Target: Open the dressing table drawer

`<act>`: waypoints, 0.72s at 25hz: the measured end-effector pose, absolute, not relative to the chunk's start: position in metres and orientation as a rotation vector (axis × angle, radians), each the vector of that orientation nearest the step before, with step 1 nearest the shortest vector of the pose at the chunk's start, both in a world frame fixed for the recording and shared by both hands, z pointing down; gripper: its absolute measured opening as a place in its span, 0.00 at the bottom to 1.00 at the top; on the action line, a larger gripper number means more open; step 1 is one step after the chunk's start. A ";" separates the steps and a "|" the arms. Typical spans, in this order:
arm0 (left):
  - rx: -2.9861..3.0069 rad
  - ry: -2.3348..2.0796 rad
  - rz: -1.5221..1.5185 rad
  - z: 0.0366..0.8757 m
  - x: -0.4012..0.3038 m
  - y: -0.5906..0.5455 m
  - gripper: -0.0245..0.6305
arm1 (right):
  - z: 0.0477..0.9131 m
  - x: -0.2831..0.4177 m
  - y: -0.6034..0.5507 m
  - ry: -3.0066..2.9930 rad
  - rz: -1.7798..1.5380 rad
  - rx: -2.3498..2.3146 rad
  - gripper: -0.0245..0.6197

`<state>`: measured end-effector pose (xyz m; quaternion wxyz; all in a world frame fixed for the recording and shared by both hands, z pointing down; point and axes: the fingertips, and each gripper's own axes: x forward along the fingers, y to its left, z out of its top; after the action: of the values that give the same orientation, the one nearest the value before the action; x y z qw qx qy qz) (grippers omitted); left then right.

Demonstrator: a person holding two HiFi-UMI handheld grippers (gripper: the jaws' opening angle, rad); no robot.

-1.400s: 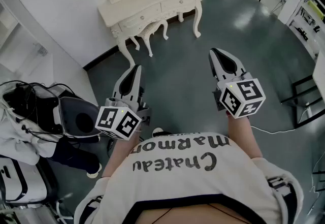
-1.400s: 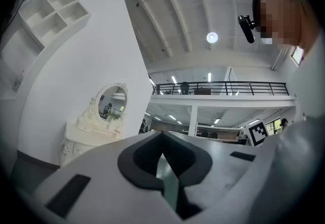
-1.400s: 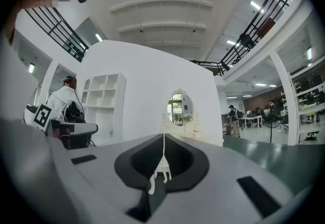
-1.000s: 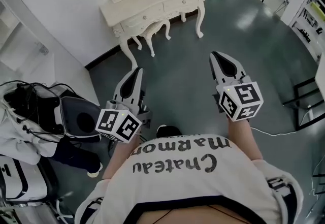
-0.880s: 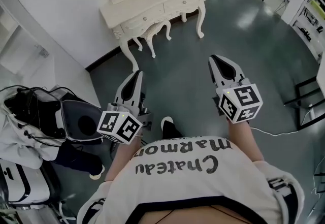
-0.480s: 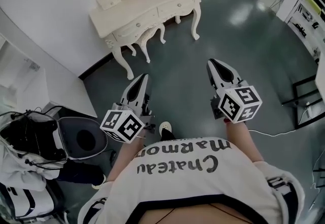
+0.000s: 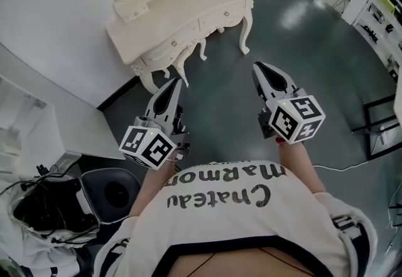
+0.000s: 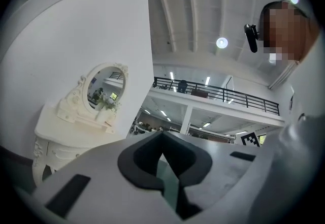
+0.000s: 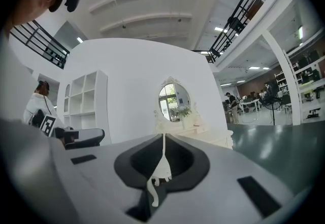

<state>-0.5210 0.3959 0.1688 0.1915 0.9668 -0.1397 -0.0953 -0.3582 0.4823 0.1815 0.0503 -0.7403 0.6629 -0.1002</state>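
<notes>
Dressing table drawers (image 7: 215, 18) seem closed in the head view, cream and carved. The whole oval mirror (image 9: 173, 100) shows only in the gripper views. Left gripper (image 7: 175, 83) and right gripper (image 7: 257, 67) have their jaws together, empty.

The dressing table (image 7: 182, 15), at eleven o'clock in the head view, looks like carved wood under smooth cream paint. The floor (image 7: 314, 62), at two o'clock, is glossy dark grey-green. The left gripper (image 7: 178, 80) and right gripper (image 7: 256, 66) have matt grey plastic shells with black inner pads. The shirt (image 7: 239, 225), at six o'clock, is pale cloth.
</notes>
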 end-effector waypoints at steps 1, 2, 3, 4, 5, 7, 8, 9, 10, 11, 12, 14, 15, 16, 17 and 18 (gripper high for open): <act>2.722 -0.386 -0.274 0.166 -0.519 0.385 0.07 | 0.178 -0.357 0.472 2.013 -0.289 -2.254 0.09; 2.728 -0.378 -0.279 0.164 -0.518 0.375 0.07 | 0.174 -0.356 0.463 2.009 -0.273 -2.252 0.09; 2.735 -0.370 -0.286 0.160 -0.518 0.367 0.07 | 0.171 -0.356 0.455 2.006 -0.259 -2.247 0.09; 2.745 -0.363 -0.296 0.156 -0.518 0.359 0.07 | 0.166 -0.356 0.447 2.003 -0.244 -2.241 0.09; 2.757 -0.356 -0.310 0.151 -0.518 0.352 0.07 | 0.162 -0.357 0.441 1.999 -0.225 -2.236 0.09; 2.777 -0.341 -0.333 0.142 -0.518 0.341 0.07 | 0.154 -0.356 0.430 1.990 -0.188 -2.234 0.09; 2.783 -0.335 -0.339 0.140 -0.517 0.336 0.07 | 0.152 -0.355 0.425 1.988 -0.180 -2.236 0.09; 2.786 -0.331 -0.339 0.140 -0.515 0.331 0.07 | 0.153 -0.355 0.420 1.990 -0.183 -2.238 0.09; 2.787 -0.332 -0.330 0.143 -0.514 0.326 0.07 | 0.156 -0.355 0.415 1.995 -0.196 -2.240 0.09; 2.786 -0.337 -0.309 0.148 -0.512 0.321 0.07 | 0.162 -0.354 0.410 2.000 -0.216 -2.242 0.09; 2.783 -0.345 -0.280 0.156 -0.509 0.317 0.07 | 0.168 -0.353 0.405 2.004 -0.240 -2.246 0.09; 2.763 -0.359 -0.220 0.173 -0.503 0.309 0.07 | 0.183 -0.348 0.397 2.004 -0.297 -2.252 0.09; 2.747 -0.363 -0.199 0.181 -0.500 0.305 0.07 | 0.190 -0.345 0.393 2.000 -0.327 -2.250 0.09; 2.733 -0.364 -0.185 0.187 -0.498 0.302 0.07 | 0.196 -0.342 0.389 1.994 -0.356 -2.243 0.09; 2.722 -0.364 -0.178 0.192 -0.495 0.299 0.07 | 0.201 -0.339 0.385 1.989 -0.382 -2.232 0.09; 2.715 -0.365 -0.178 0.196 -0.493 0.294 0.07 | 0.206 -0.336 0.380 1.987 -0.402 -2.221 0.09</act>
<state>-0.4930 0.2944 0.1960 0.1968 0.9697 -0.1302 -0.0635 -0.3357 0.3800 0.2056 0.0671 -0.7369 0.6593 -0.1332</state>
